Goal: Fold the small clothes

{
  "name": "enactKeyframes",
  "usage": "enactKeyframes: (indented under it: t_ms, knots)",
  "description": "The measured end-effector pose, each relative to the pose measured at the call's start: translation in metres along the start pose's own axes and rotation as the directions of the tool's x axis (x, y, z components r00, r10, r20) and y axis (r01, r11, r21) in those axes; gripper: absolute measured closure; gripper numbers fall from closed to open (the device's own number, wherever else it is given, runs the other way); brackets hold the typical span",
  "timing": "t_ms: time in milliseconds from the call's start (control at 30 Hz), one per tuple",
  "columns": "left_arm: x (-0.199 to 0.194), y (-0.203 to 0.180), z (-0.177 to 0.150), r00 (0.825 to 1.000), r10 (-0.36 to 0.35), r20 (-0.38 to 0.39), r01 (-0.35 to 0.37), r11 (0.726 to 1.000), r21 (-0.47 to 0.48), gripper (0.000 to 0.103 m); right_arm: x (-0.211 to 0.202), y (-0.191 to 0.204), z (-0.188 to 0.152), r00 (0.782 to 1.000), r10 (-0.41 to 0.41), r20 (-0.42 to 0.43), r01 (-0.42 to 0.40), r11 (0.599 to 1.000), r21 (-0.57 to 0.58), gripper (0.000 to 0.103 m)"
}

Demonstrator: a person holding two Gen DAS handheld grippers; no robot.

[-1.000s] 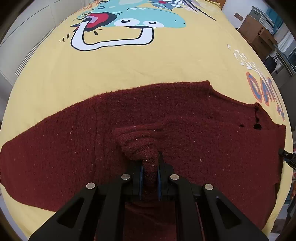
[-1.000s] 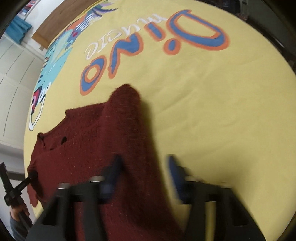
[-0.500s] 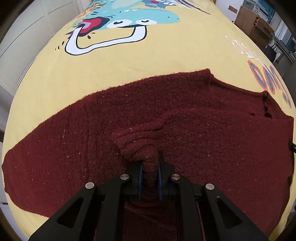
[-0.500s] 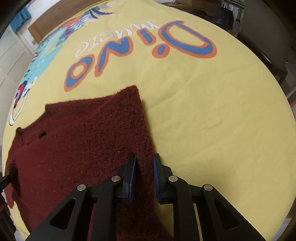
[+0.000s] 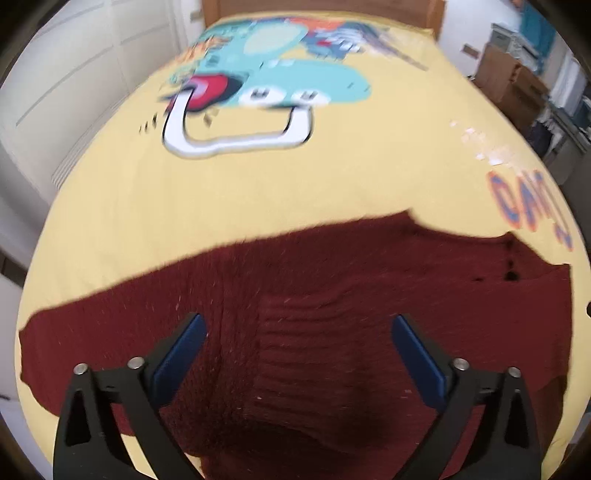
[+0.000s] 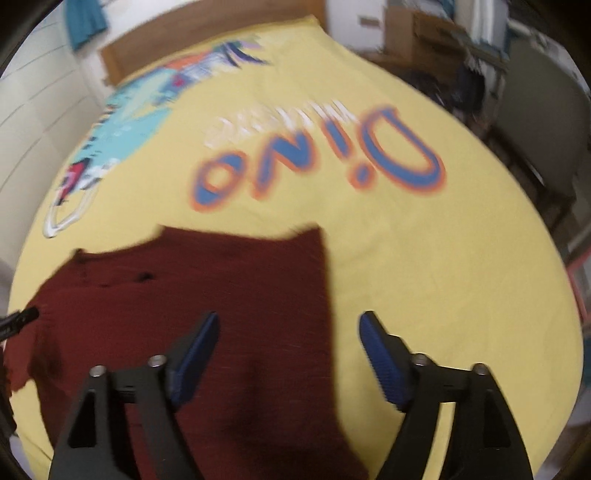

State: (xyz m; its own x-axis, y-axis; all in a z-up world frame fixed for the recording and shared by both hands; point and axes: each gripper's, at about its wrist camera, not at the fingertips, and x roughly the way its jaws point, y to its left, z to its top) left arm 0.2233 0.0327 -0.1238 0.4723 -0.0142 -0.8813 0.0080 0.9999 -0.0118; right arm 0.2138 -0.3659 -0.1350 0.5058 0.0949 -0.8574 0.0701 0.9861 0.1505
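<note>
A dark red knitted sweater (image 5: 332, 295) lies spread on the yellow bedspread (image 5: 258, 192), with a ribbed sleeve cuff (image 5: 314, 332) folded onto its middle. My left gripper (image 5: 295, 325) is open and empty just above that cuff. In the right wrist view the sweater (image 6: 207, 280) lies flat, its right edge folded straight. My right gripper (image 6: 288, 325) is open and empty over that edge. The left gripper's tip (image 6: 18, 319) shows at the far left there.
The bedspread carries a cartoon dinosaur print (image 5: 258, 92) and the word "Dino" (image 6: 317, 162). A wooden headboard (image 5: 325, 7) stands at the far end. Cardboard boxes and shelves (image 5: 517, 77) stand right of the bed. White cupboard doors (image 5: 55, 74) stand left.
Both grippers have opened and let go of the sweater. The left released the sleeve cuff, which now lies flat. The right released the folded edge. Both have pulled back and up.
</note>
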Motion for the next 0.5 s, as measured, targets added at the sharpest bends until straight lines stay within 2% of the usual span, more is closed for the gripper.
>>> enactKeyframes:
  t_ms: [67,100,167,233,267,367,500]
  knots:
    - [-0.013,-0.009,0.002,1.0,-0.018,0.025,0.017,0.999,0.031,0.001,-0.017,0.022,0.0,0.998,0.014,0.06,-0.011,0.999,-0.046,0.02]
    - [-0.021,-0.017,0.0,0.999,-0.038,0.036,0.036,0.998,0.053,0.001,-0.025,0.037,-0.001,0.995,0.023,0.095,-0.016,0.997,-0.08,0.015]
    - [-0.029,-0.031,-0.006,0.995,-0.072,0.074,0.066,0.994,0.081,0.001,-0.032,0.06,-0.007,0.99,0.037,0.137,-0.019,0.991,-0.133,0.0]
    - [-0.036,-0.052,-0.022,0.989,-0.083,0.126,0.065,0.988,0.141,0.001,-0.033,0.086,-0.02,0.986,0.058,0.159,-0.027,0.981,-0.192,0.001]
    - [-0.034,-0.061,-0.027,0.989,-0.073,0.126,0.051,0.984,0.171,0.001,-0.029,0.096,-0.026,0.986,0.065,0.155,-0.031,0.976,-0.214,0.001]
    - [0.001,-0.074,-0.045,0.996,-0.075,0.046,0.062,0.969,0.239,0.001,-0.005,0.122,-0.05,0.994,0.067,0.089,-0.042,0.966,-0.256,0.001]
    - [0.045,-0.075,-0.065,0.996,-0.067,-0.051,0.077,0.969,0.233,0.001,0.026,0.132,-0.084,0.999,0.03,0.025,-0.022,0.961,-0.276,0.001]
